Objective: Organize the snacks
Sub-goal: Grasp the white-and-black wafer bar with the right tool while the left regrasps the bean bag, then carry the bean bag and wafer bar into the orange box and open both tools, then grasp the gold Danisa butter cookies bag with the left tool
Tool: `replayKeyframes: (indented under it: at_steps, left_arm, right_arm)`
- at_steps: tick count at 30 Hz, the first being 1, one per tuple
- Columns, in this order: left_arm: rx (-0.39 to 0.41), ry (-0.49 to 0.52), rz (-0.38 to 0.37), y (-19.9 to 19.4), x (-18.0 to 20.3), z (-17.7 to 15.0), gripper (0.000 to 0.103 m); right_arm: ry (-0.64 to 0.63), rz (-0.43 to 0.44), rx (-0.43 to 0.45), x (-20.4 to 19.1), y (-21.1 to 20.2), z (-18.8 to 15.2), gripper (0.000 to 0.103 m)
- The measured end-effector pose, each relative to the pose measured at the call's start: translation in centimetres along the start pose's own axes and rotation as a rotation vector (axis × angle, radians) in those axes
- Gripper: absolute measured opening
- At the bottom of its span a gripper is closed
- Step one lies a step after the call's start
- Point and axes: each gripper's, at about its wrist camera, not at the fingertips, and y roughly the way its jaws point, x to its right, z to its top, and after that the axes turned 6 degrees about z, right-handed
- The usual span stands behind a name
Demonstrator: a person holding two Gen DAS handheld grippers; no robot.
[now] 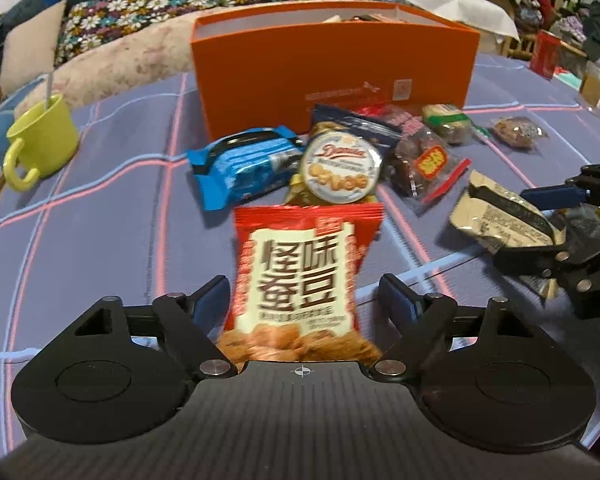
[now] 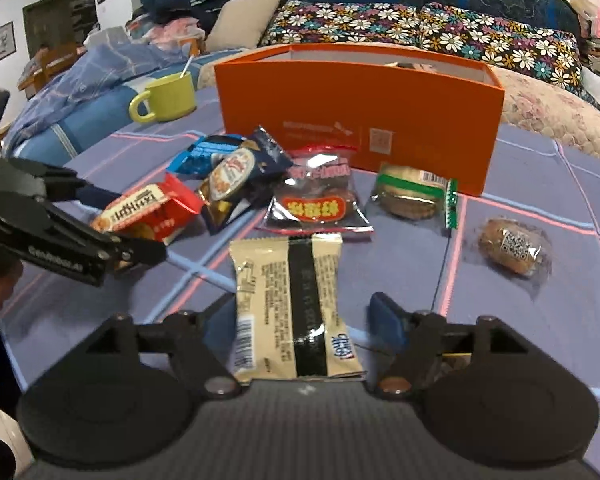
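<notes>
A red snack bag with brown Chinese lettering lies lengthwise between the jaws of my left gripper. The left finger touches its edge; a strip of cloth shows beside the right finger. In the right wrist view that left gripper straddles the same red bag. A cream packet with a black band sits between the jaws of my right gripper, with a gap at the right finger. Both grippers stand open. The orange box stands open-topped behind the snacks.
On the purple checked cloth lie a blue pack, a round-label cookie pack, a red-label bag, a green-edged cake and a wrapped bun. A yellow-green mug stands far left. A floral sofa runs behind.
</notes>
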Motion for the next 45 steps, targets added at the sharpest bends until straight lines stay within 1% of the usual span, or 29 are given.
replayKeyframes:
  at_steps: [1,2,3,5,8,11,14,17,19,22,25,28,30,33,36,37,38,39,40,41,42,43,44,45]
  left_arm:
    - [0.006,0.003,-0.006,0.0,0.1,0.0,0.043]
    - [0.011,0.004,-0.012,-0.1,0.2,0.0,0.023]
    - [0.018,0.004,-0.022,-0.2,0.1,0.1,0.016]
    - [0.023,-0.009,-0.035,-0.6,-0.2,0.2,0.011]
    - [0.034,-0.036,-0.025,-1.0,-0.9,0.3,0.011]
    - [0.045,-0.092,-0.05,-1.7,-1.9,0.6,0.011]
    - [0.08,-0.124,-0.032,-2.6,-2.1,1.2,0.011]
    - [0.118,-0.172,-0.049,-3.4,-2.3,2.4,0.011]
    - [0.142,-0.186,-0.045,-3.9,-2.2,3.5,0.011]
    - [0.17,-0.191,-0.059,-4.0,-2.6,5.9,0.011]
    - [0.198,-0.21,-0.06,-3.3,-3.7,9.7,0.011]
    - [0.231,-0.247,-0.046,-1.8,-4.9,13.8,0.011]
    - [0.25,-0.266,-0.032,-0.3,-5.6,16.3,0.011]
    - [0.26,-0.282,-0.009,1.9,-6.1,18.6,0.011]
    - [0.243,-0.273,0.009,4.1,-6.4,19.8,0.012]
    - [0.242,-0.266,0.011,4.6,-6.3,20.1,0.013]
    - [0.24,-0.251,0.001,5.1,-6.3,20.3,0.016]
    - [0.234,-0.242,-0.008,5.5,-6.3,20.6,0.02]
    - [0.235,-0.25,-0.014,5.5,-6.4,20.5,0.027]
    - [0.247,-0.263,-0.018,5.3,-6.6,20.4,0.035]
    - [0.27,-0.272,-0.023,4.6,-6.9,20.4,0.035]
    - [0.289,-0.272,-0.025,3.9,-7.1,20.3,0.035]
    - [0.311,-0.273,-0.022,2.9,-7.4,20.3,0.039]
    - [0.335,-0.275,-0.017,1.9,-7.7,20.1,0.042]
  right_arm:
    - [-0.019,-0.001,-0.003,-0.2,0.1,-0.1,0.073]
    - [-0.045,-0.008,-0.003,-0.5,0.1,-0.2,0.066]
    - [-0.066,-0.006,0.002,-0.7,-0.1,-0.2,0.053]
    - [-0.064,0.003,0.001,-0.7,-0.6,-0.4,0.052]
    - [-0.036,-0.012,0.064,0.0,-2.2,0.0,0.052]
    - [0.031,-0.002,0.138,1.1,-3.5,1.0,0.052]
    - [0.091,0.007,0.176,1.9,-3.6,2.2,0.052]
    - [0.135,0.017,0.211,2.2,-3.3,3.5,0.053]
    - [0.143,0.015,0.24,2.1,-3.2,4.5,0.052]
    - [0.137,0.008,0.259,2.5,-2.8,6.4,0.052]
    - [0.107,-0.016,0.288,3.6,-2.2,10.1,0.052]
    - [0.1,-0.047,0.341,5.3,-0.5,14.1,0.052]
    - [0.118,-0.061,0.384,6.5,0.7,15.5,0.052]
    - [0.188,-0.055,0.403,8.6,3.0,17.3,0.053]
    - [0.207,-0.052,0.418,9.5,4.7,18.8,0.053]
    - [0.215,-0.05,0.417,9.5,5.2,19.0,0.053]
    - [0.223,-0.041,0.418,9.5,5.7,19.2,0.054]
    - [0.223,-0.033,0.417,9.5,6.0,19.3,0.059]
    - [0.216,-0.035,0.412,9.4,6.2,19.2,0.06]
    - [0.209,-0.047,0.41,9.3,6.2,19.3,0.066]
    - [0.207,-0.058,0.416,9.2,6.0,19.3,0.069]
    - [0.209,-0.057,0.432,9.0,5.4,19.4,0.07]
    - [0.211,-0.049,0.453,8.8,4.7,19.5,0.074]
    - [0.213,-0.044,0.475,8.6,4.0,19.4,0.082]
